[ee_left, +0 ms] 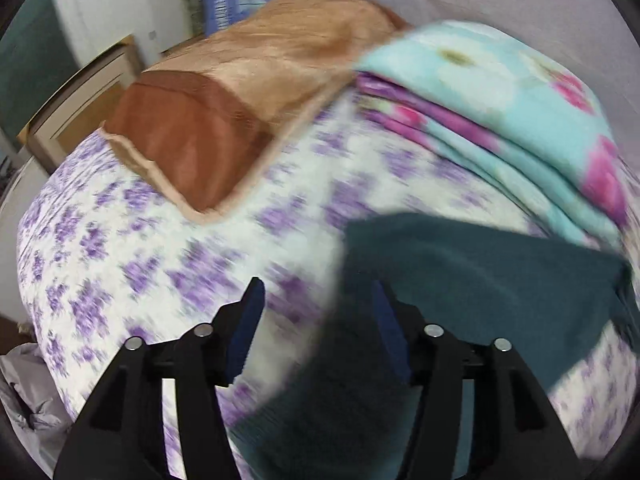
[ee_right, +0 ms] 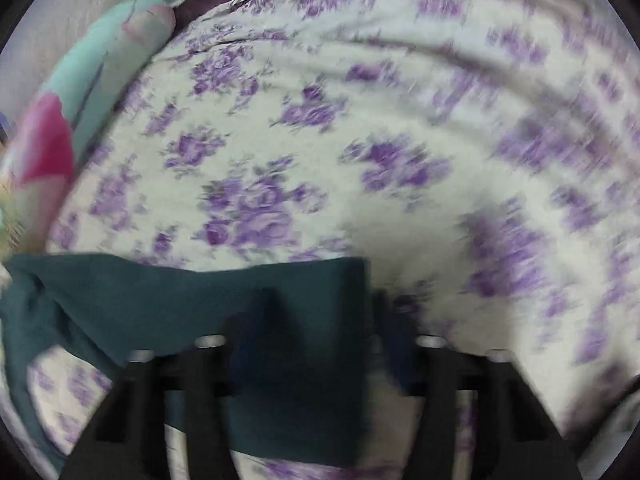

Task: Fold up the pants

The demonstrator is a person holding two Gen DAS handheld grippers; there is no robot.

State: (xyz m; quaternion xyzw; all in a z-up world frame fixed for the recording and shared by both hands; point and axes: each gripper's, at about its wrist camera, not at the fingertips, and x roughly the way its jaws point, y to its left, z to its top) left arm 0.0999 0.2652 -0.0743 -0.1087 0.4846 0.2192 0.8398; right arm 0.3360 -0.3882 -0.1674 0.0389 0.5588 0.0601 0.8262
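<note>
Left wrist view first: the left gripper (ee_left: pixel 318 300) has its blue-padded fingers (ee_left: pixel 248 324) spread wide, nothing pinched between them. Dark teal pants (ee_left: pixel 460 280) lie on the bed just ahead, their cloth passing under and beside the right-hand finger while the other finger hangs over the purple-flowered bedsheet (ee_left: pixel 140 248). Beyond the pants, to the right, sits a folded turquoise blanket (ee_left: pixel 500 92) with pink flowers, stacked in layers, its lower edge close to the pants. Farther left, a tan and rust-brown pillow (ee_left: pixel 240 112) rests on the sheet, and behind it stands a wooden piece of furniture (ee_left: pixel 80 100) against a pale wall. Right wrist view, heavily blurred: the right gripper (ee_right: pixel 320 308) also stands spread apart, with a straight-edged flap of the pants (ee_right: pixel 200 292) draped between and around its left finger; whether a pad touches the cloth cannot be told. Past the pants the flowered sheet (ee_right: pixel 360 120) stretches away in folds, and the same blanket (ee_right: pixel 100 60) lies along the far left edge.
</note>
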